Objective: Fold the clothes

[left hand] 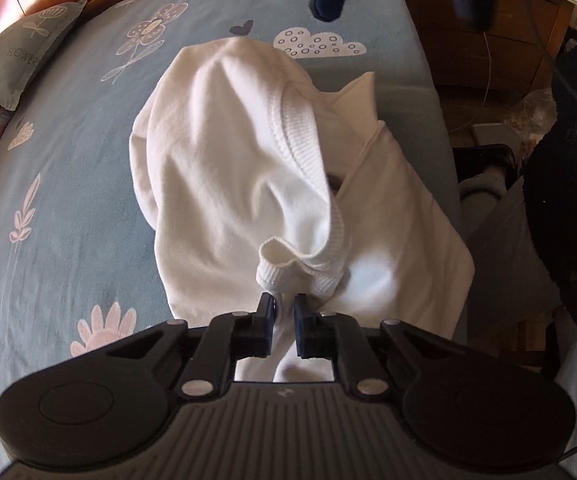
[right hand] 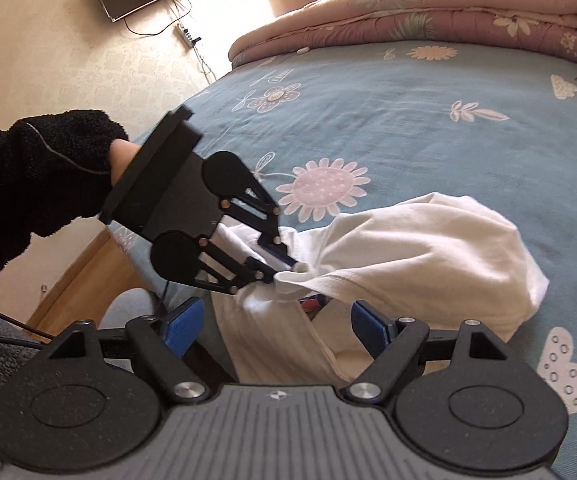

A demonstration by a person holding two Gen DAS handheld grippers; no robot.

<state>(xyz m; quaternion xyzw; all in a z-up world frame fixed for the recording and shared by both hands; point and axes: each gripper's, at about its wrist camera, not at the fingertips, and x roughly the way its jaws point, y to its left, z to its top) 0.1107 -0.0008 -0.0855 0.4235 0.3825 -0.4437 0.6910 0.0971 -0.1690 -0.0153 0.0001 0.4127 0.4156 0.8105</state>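
White cotton, all bunched up: a white T-shirt [left hand: 224, 168] lies in a heap on the blue flowered bedsheet [left hand: 68, 220], near the bed's edge. The left gripper [left hand: 284, 312] has its jaws pinched tight on the shirt's ribbed collar [left hand: 300, 268], at the near end of the heap. From there the shirt stretches away toward the far side of the bed.

The right gripper [right hand: 278, 322] has its jaws wide apart and holds nothing. It hangs just above the near part of the shirt, close beside the left one, with loose cloth right in front of it. So I think the right one must grab another spot on the collar or a shoulder next.

A folded quilt [right hand: 428, 12] and a grey pillow [left hand: 20, 64] sit far off. Nothing blocks the way, only the shirt's own folds.
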